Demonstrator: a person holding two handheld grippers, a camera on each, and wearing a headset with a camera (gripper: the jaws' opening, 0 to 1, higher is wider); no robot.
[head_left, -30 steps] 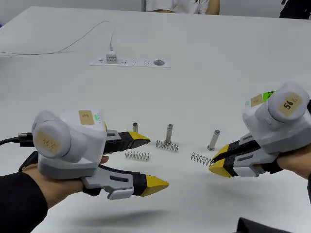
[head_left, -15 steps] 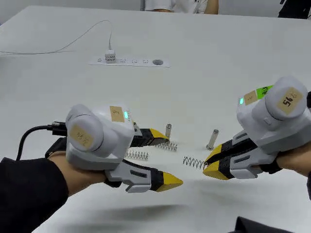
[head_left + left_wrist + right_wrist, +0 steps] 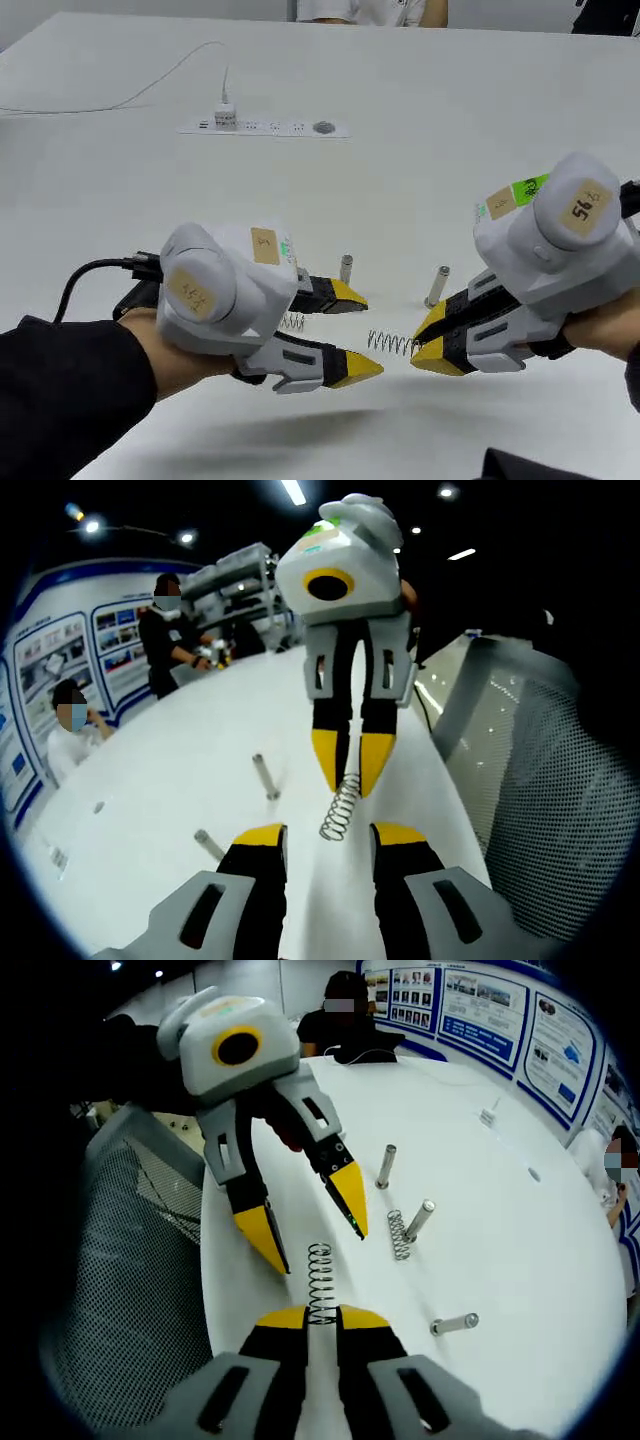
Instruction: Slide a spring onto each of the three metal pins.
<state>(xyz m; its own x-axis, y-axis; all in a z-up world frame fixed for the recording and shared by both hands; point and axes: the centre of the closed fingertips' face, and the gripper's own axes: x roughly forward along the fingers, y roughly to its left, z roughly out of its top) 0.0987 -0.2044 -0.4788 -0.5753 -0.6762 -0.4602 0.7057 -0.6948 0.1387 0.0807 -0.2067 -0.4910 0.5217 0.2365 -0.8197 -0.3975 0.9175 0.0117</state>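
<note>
My right gripper point(image 3: 424, 346) point(image 3: 310, 1317) is shut on one end of a small steel spring point(image 3: 392, 343) point(image 3: 320, 1278) point(image 3: 340, 808), which sticks out from its yellow tips toward the left gripper. The left gripper point(image 3: 358, 332) point(image 3: 330, 835) is open, its jaws facing the spring's free end a short way off. Two metal pins point(image 3: 346, 268) point(image 3: 438, 286) stand upright on the white table behind the grippers. The right gripper view has three pins point(image 3: 385, 1165) point(image 3: 420, 1218) point(image 3: 455, 1324), with a second spring point(image 3: 398, 1235) lying beside the middle one. Another spring point(image 3: 292, 322) peeks out behind the left gripper.
A white power strip point(image 3: 265, 127) with a plug and cable lies far back on the table point(image 3: 450, 150). A person point(image 3: 365, 10) sits at the far edge. A mesh chair point(image 3: 540, 780) stands next to the table's near side.
The left gripper has moved right, toward the right gripper, hiding one pin and a spring. The right gripper has shifted slightly left with the spring in its tips.
</note>
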